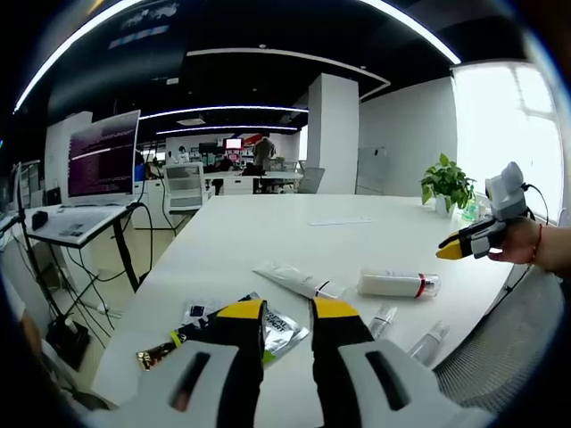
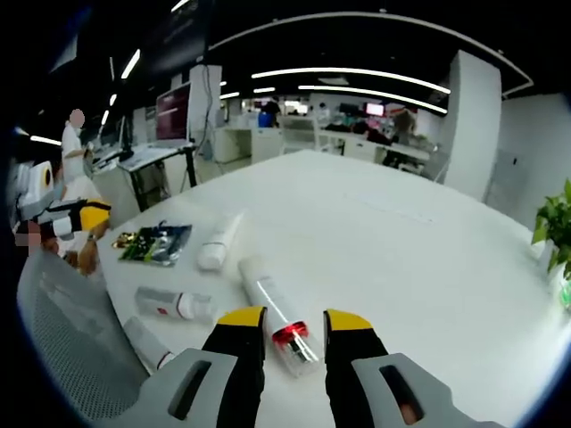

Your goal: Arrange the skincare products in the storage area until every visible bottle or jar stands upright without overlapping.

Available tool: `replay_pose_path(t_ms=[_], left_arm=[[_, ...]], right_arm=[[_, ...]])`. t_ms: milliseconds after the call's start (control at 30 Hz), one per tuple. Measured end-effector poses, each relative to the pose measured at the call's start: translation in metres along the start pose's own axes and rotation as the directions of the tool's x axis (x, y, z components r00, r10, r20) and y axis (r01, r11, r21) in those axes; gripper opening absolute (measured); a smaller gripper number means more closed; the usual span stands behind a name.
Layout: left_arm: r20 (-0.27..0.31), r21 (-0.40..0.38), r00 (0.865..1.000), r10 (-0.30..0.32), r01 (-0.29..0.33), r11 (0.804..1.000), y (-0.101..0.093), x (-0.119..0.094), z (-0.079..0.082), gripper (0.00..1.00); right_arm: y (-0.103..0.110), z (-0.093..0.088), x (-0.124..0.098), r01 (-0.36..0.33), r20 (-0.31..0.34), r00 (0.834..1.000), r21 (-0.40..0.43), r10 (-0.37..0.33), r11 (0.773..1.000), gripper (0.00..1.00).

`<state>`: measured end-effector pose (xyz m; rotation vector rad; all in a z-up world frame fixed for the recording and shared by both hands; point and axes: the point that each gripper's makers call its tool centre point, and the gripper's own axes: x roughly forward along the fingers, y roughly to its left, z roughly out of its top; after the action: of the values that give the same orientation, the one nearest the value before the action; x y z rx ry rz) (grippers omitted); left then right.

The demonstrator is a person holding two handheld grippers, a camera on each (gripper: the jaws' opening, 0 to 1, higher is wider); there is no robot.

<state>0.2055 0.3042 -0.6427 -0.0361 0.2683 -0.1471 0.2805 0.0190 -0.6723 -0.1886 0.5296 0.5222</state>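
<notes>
Table [image 2: 419,259]: white, far half bare.
Plant [image 1: 448,183]: far right edge.
Bottle [image 2: 272,308]: lying flat, red-banded cap between right gripper [image 2: 294,316] jaws, parted, untouched.
Sachets [image 1: 277,332]: near left gripper [image 1: 288,308], parted, empty.

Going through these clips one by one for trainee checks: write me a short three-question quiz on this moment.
1. True or false: the white bottle with the red band stands upright on the table.
2. Which lies nearest the right gripper? A) the foil packets B) the white bottle with the red band C) the white tube
3. Are the jaws of the left gripper open or shut?

Key: 1 false, it lies on its side; 2 B; 3 open, holding nothing.
</notes>
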Motion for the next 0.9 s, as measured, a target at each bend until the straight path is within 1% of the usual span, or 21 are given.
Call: replay_pose_path(t_ms=[100,267,400,567,633,733,900], left_arm=[[0.002,-0.007,1.0,0.002,-0.002,1.0,0.001,0.0,0.0,0.16],[-0.005,0.005,1.0,-0.012,0.012,1.0,-0.003,0.001,-0.001,0.17],[-0.023,0.024,0.999,-0.028,0.028,0.999,-0.007,0.002,-0.003,0.17],[-0.036,0.04,0.999,-0.033,0.034,0.999,-0.007,0.002,-0.006,0.17],[-0.044,0.044,0.998,-0.037,0.039,0.998,-0.007,0.002,-0.007,0.17],[-0.044,0.051,0.998,-0.04,0.042,0.998,-0.007,0.001,-0.008,0.17],[-0.049,0.047,0.998,-0.04,0.042,0.998,-0.007,0.001,-0.009,0.18]], right_arm=[[-0.001,-0.001,0.0,-0.003,-0.002,1.0,0.022,0.003,1.0,0.21],[-0.002,-0.003,0.001,0.005,-0.011,1.0,0.005,-0.005,1.0,0.21],[0.0,-0.008,0.002,0.008,-0.033,0.999,-0.035,-0.009,0.999,0.21],[0.004,-0.008,0.004,0.018,-0.038,0.999,-0.082,-0.022,0.996,0.19],[0.004,-0.009,0.003,0.033,-0.052,0.998,-0.139,-0.041,0.99,0.19],[0.004,-0.007,0.004,0.057,-0.042,0.997,-0.186,-0.065,0.981,0.19],[0.009,-0.007,0.004,0.046,-0.041,0.998,-0.186,-0.054,0.982,0.2]])
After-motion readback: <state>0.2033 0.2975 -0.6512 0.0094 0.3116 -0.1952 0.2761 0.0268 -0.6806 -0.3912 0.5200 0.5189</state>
